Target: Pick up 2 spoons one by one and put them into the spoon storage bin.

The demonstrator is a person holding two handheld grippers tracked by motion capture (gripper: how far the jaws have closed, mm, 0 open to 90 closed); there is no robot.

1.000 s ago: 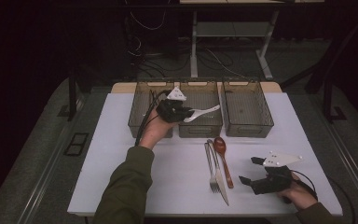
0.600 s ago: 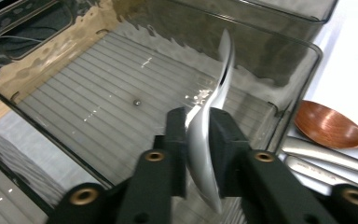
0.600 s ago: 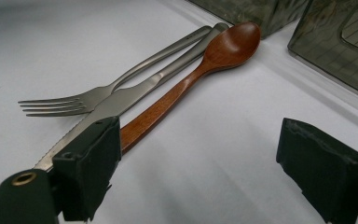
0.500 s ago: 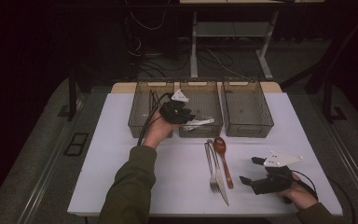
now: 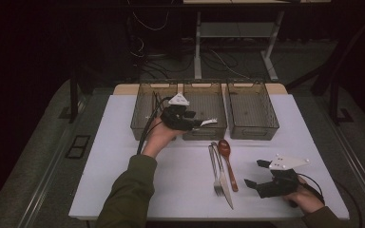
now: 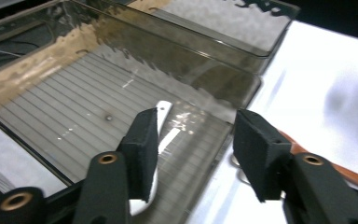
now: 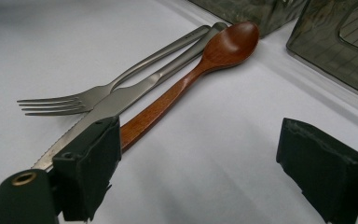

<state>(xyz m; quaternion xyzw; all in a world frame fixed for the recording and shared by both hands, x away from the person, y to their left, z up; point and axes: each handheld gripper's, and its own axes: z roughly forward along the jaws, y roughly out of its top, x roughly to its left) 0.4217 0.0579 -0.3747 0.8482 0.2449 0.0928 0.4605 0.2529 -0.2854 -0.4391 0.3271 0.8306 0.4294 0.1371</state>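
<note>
My left gripper hovers over the front of the middle clear bin. Its jaws have just been opening and now stand apart with nothing pressed between them. A white plastic utensil lies on the bin's ribbed floor, partly hidden behind my left gripper's left jaw; the high view shows this white utensil just past the fingertips. At the table's front right my right gripper rests open. Ahead of that right gripper lie a wooden spoon, a metal fork and a knife.
Three clear bins stand in a row at the back: a left bin, the middle one and a right bin. The spoon, fork and knife lie side by side at centre front. A cable trails from the left gripper.
The left gripper has dipped toward the middle bin and its jaws have parted. The white utensil it gripped has left the jaws and lies in the bin. The right gripper stayed put.
</note>
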